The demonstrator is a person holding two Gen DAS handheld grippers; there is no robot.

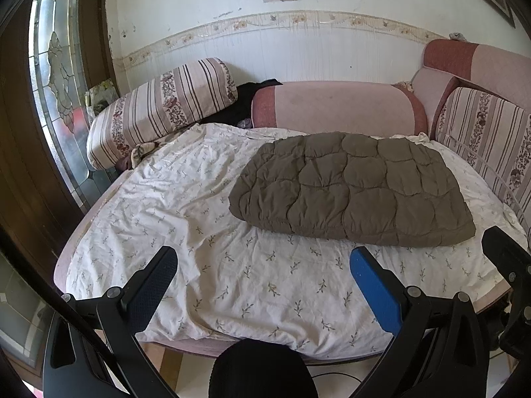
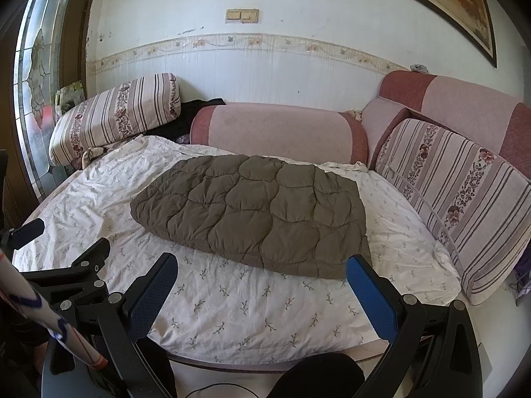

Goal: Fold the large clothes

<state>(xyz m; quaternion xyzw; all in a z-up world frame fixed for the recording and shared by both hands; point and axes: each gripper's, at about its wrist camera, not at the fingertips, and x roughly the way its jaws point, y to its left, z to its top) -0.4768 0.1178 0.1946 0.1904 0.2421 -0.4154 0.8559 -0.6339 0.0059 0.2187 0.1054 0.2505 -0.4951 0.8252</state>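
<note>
On the floral bedsheet (image 2: 232, 301), a brown quilted jacket (image 2: 259, 215) lies, apparently folded, toward the far right; left gripper (image 1: 264, 265) and right gripper (image 2: 262, 272) hover near, both spread wide, holding nothing.

Pink sofa (image 1: 335, 106); white wall (image 1: 205, 3)

Folded olive-brown quilted jacket (image 2: 252, 212): sleeves, collar and front concealed. Black garment (image 1: 245, 99) largely hidden behind striped floral bolster cushion (image 1: 159, 109). Dark-framed wall picture (image 2: 431, 3) cut by frame edge.
</note>
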